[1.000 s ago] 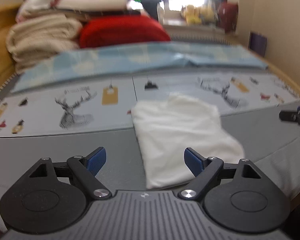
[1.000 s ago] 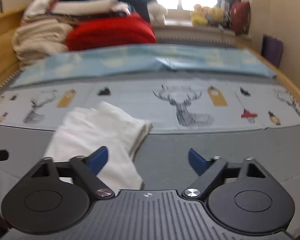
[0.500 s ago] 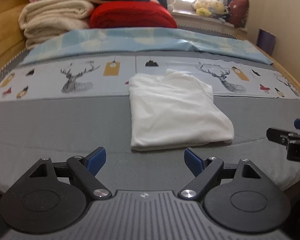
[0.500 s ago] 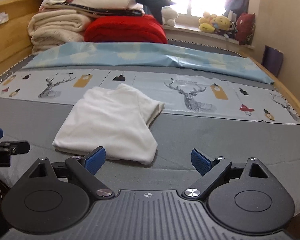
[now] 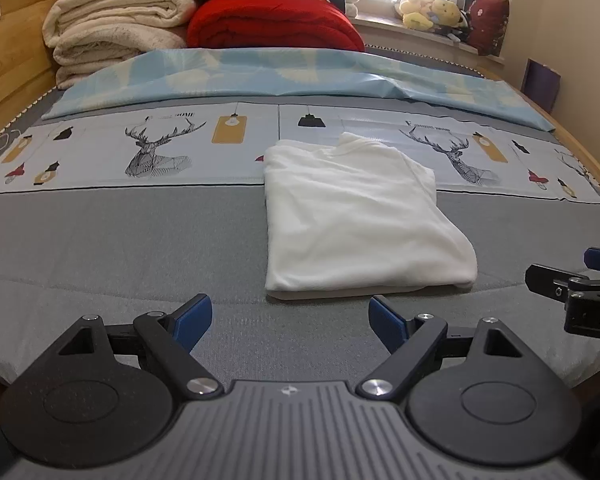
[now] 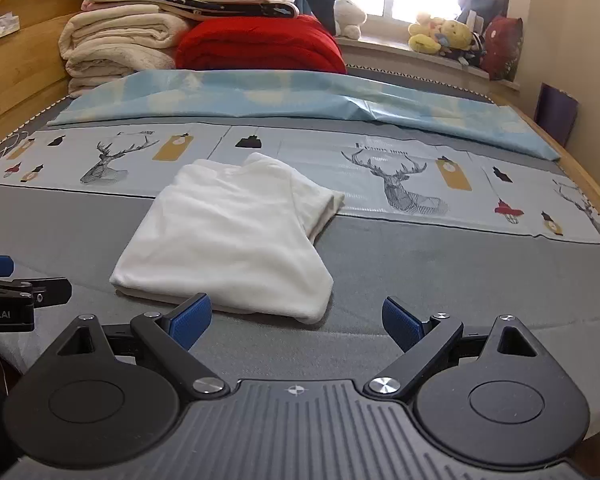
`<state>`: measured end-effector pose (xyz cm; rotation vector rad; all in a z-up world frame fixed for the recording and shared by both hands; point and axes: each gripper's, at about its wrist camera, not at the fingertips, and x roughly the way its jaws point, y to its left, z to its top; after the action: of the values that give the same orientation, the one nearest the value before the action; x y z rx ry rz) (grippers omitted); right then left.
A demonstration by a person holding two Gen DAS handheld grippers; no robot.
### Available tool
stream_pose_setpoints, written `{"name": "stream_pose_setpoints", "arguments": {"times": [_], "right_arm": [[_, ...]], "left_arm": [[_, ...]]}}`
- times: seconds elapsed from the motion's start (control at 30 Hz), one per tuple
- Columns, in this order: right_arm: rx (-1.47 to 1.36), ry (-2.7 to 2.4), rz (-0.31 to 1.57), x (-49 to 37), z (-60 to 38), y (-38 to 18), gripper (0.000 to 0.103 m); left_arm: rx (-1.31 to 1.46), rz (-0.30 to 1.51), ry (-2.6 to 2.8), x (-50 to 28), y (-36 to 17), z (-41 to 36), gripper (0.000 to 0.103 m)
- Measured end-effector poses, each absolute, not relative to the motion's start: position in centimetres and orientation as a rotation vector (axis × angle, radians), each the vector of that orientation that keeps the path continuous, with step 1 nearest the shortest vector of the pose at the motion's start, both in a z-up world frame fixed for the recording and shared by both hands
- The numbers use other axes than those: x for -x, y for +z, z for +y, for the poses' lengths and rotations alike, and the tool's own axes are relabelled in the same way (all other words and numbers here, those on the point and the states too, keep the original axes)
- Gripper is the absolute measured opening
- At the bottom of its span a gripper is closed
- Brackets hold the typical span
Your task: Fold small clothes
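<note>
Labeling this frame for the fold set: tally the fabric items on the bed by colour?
White: 1, folded white garment
Red: 1, red blanket
Cream: 1 stack, cream blankets
Light blue: 1, light blue sheet
Deer-print: 1, deer-print cloth
Grey: 1, grey bed cover
Total: 6; the mixed pile atop the blankets is too jumbled to count.

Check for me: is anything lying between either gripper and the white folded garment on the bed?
Nothing visible. Only bare grey bedcover separates the open left gripper from the white garment; the open right gripper sits just short of its near edge, fingers empty.
</note>
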<state>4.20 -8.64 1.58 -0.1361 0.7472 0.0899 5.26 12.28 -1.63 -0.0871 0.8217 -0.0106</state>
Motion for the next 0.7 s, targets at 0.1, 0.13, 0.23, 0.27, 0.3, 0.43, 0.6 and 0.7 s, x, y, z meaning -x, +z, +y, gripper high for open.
{"name": "stream_pose_setpoints", "arguments": {"times": [0.1, 0.13, 0.23, 0.27, 0.3, 0.43, 0.6, 0.7], "right_arm": [[0.118, 0.083, 0.756, -4.4, -9.0, 1.5, 0.093], [0.111, 0.081, 0.761, -4.5, -9.1, 1.5, 0.093], [0.093, 0.073, 0.773, -4.7, -9.4, 1.3, 0.093], [0.087, 0.071, 0.775, -4.7, -9.4, 1.3, 0.093], [0.082, 0.069, 0.776, -4.7, -9.5, 1.3, 0.093], [0.067, 0.067, 0.781, -4.8, -9.7, 1.3, 0.093], [0.062, 0.068, 0.798, -4.8, -9.7, 1.0, 0.093], [0.070, 0.070, 0.794, -5.1, -9.6, 0.9, 0.093]], "left_arm": [[0.091, 0.823, -0.012, -5.3, -1.7, 12.4, 0.089], [0.088, 0.823, -0.013, -5.4, -1.7, 12.4, 0.089], [0.087, 0.825, -0.016, -5.4, -1.7, 12.4, 0.089], [0.088, 0.825, -0.017, -5.4, -1.7, 12.4, 0.089], [0.088, 0.825, -0.018, -5.4, -1.7, 12.4, 0.089], [0.091, 0.826, -0.020, -5.3, -1.7, 12.4, 0.089], [0.087, 0.823, -0.030, -5.5, -1.8, 12.3, 0.089], [0.092, 0.828, -0.028, -5.5, -2.0, 12.4, 0.089]]}}
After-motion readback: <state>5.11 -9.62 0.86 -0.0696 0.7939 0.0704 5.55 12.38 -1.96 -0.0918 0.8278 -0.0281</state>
